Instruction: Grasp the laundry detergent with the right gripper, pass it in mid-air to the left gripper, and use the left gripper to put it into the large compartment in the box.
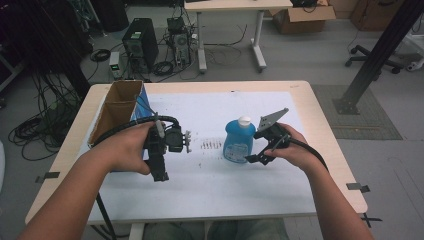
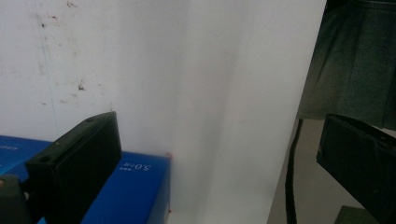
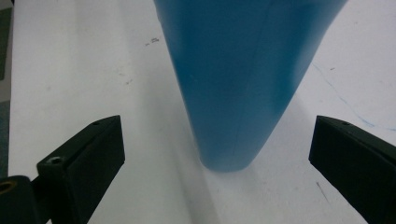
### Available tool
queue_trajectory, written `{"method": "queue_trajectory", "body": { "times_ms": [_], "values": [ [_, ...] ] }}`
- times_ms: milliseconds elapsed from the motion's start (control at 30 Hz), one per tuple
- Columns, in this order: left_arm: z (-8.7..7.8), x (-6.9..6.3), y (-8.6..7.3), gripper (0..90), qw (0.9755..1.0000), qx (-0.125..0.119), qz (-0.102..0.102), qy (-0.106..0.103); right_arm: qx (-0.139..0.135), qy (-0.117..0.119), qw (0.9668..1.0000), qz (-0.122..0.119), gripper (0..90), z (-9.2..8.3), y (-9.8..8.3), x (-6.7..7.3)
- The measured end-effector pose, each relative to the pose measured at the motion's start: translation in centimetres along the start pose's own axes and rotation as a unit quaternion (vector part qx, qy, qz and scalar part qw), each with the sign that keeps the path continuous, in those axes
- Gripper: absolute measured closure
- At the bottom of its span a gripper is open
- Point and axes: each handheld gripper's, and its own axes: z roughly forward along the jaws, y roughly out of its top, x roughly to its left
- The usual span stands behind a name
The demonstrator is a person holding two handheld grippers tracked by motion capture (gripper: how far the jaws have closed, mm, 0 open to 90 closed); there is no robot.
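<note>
- Right gripper (image 3: 219,163): jaws wide, empty, flanking the bottle (image 3: 243,79) without touching it.
- Bottle (image 1: 238,140): upright mid-worktop (image 1: 210,200), long axis vertical, white cap (image 1: 244,120) up, just left of right gripper (image 1: 263,144); nearer that hand by far.
- Left gripper (image 1: 159,165): wide open, empty, pointing toward the near edge beside a blue box (image 2: 135,186), well apart from the bottle.

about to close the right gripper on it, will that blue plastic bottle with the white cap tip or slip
The blue plastic bottle with the white cap stands upright on a narrow base, so a push up high could tip it. Its smooth, curved wall may slip between the open right gripper jaws.
</note>
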Motion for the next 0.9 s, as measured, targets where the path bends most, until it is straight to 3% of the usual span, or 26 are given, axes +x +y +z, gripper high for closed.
{"method": "queue_trajectory", "body": {
  "times_ms": [600,900],
  "values": [
    [-0.1,0.0,0.6,0.4,1.0,0.006,0.003,-0.004,-0.046,-0.006,0.9989,-0.002,2.0,1.0,-0.6,-0.1],
    [0.0,0.0,1.1,0.4,0.9999,0.009,0.007,-0.006,-0.08,-0.001,0.9968,0.003,1.9,1.5,-0.8,-0.2]
  ]
}}
